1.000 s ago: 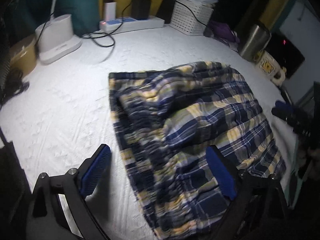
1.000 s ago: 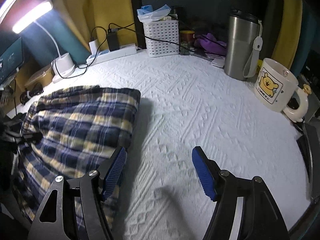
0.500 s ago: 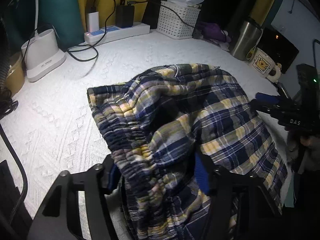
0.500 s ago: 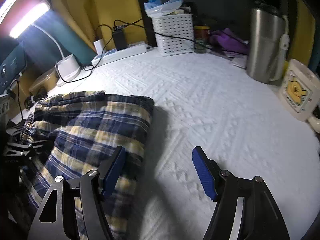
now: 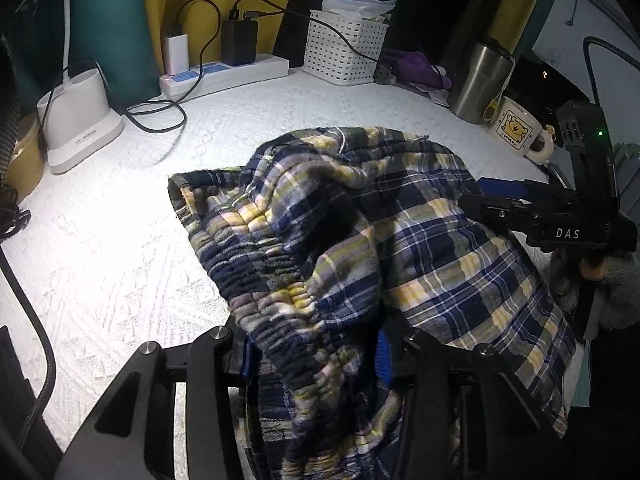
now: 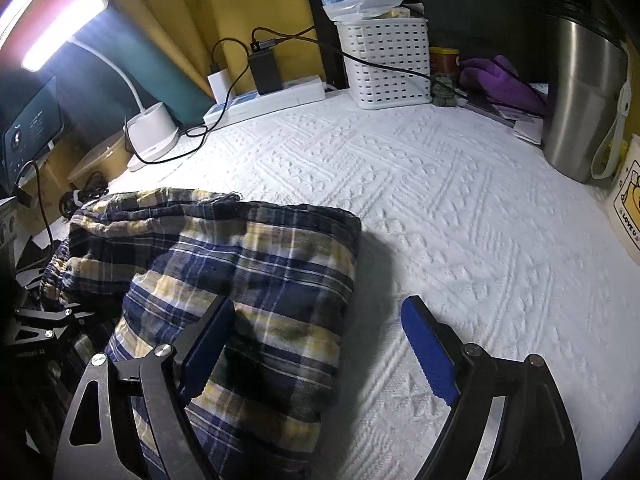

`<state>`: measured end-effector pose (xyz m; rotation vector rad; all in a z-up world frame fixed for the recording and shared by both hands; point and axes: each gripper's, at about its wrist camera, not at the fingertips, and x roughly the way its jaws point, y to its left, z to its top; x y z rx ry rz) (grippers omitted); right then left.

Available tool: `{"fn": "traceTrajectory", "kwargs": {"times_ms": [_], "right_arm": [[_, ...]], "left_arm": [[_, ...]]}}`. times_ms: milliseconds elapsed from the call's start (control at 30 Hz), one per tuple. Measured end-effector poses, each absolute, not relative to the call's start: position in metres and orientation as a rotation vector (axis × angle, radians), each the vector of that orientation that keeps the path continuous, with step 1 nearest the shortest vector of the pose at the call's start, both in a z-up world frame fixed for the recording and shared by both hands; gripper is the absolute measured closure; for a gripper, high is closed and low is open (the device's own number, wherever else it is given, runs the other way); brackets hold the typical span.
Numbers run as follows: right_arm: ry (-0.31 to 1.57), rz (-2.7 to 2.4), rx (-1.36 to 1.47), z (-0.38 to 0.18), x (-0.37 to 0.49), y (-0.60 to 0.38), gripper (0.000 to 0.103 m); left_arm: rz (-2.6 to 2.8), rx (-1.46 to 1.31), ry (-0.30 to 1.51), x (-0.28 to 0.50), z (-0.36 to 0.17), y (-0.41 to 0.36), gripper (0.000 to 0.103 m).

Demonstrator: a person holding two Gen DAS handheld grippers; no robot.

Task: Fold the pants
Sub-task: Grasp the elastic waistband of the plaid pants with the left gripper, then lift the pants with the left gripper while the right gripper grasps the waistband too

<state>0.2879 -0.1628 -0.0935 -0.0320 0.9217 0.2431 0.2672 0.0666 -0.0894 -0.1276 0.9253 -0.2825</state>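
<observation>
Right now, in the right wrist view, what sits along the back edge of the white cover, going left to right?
Lamp base → white charger → black adapter on the power strip → white basket → purple cloth → steel tumbler → mug.

Left wrist view looks low and close over the pants (image 5: 400, 240) toward the back wall, right wrist view sits near the tabletop (image 6: 460, 220) facing the same wall; both share the white basket (image 5: 346, 54).
</observation>
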Motion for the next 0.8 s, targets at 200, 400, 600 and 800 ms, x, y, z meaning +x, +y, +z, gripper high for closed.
{"fn": "traceTrajectory", "kwargs": {"times_ms": [200,400,600,800], "right_arm": [[0.922,0.261,-0.045,-0.095,0.289,-0.153,0.017],[0.920,0.310,-0.088,-0.098,0.291,-0.136,0.025],[0.912,0.328,-0.110,-0.098,0.289,-0.127,0.046],[0.899,0.342,-0.112,-0.098,0.285,-0.124,0.079]], "left_arm": [[-0.279,-0.118,0.909,0.266,-0.091,0.065,0.059],[-0.268,-0.113,0.907,0.266,-0.090,0.064,0.059],[-0.271,-0.111,0.899,0.264,-0.088,0.062,0.069],[-0.276,-0.109,0.879,0.263,-0.084,0.061,0.075]]}}
